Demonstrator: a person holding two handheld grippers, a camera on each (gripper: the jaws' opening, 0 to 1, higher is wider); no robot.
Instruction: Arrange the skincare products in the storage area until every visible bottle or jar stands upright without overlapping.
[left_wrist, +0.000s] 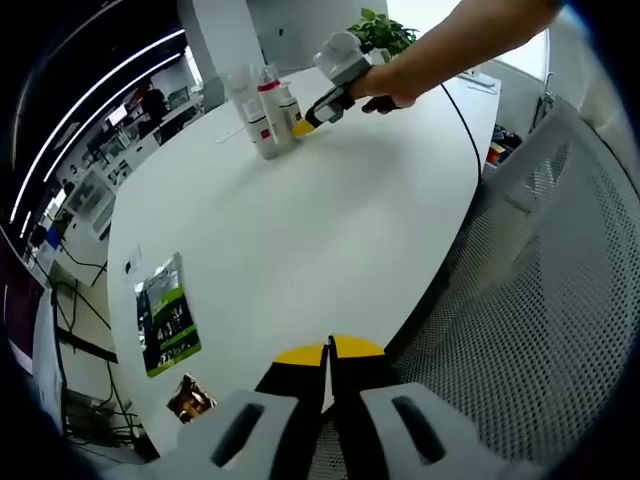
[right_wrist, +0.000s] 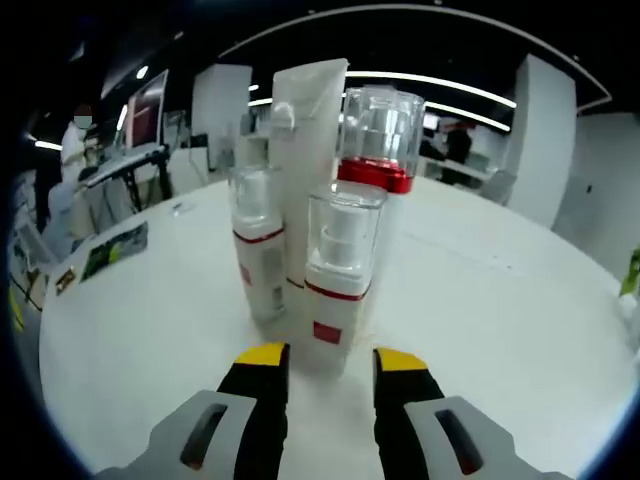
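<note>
The right tongs (right_wrist: 330, 362) stood apart before light, slick, tippy bottles (right_wrist: 335, 275), best gripped low; the left tongs (left_wrist: 329, 349) were closed, empty.

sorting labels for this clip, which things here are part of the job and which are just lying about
Job: clear-capped white pump bottle with red band; smaller white bottle; tall white tube; red-collared bottle; right claw.

Lying about: green printed packet; small brown wrapper; potted plant.

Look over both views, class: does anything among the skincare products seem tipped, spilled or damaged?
Nothing stands out. The tube and three pump bottles stand upright in a tight cluster on the white table, with no spill visible. The right gripper is open just before them.
</note>
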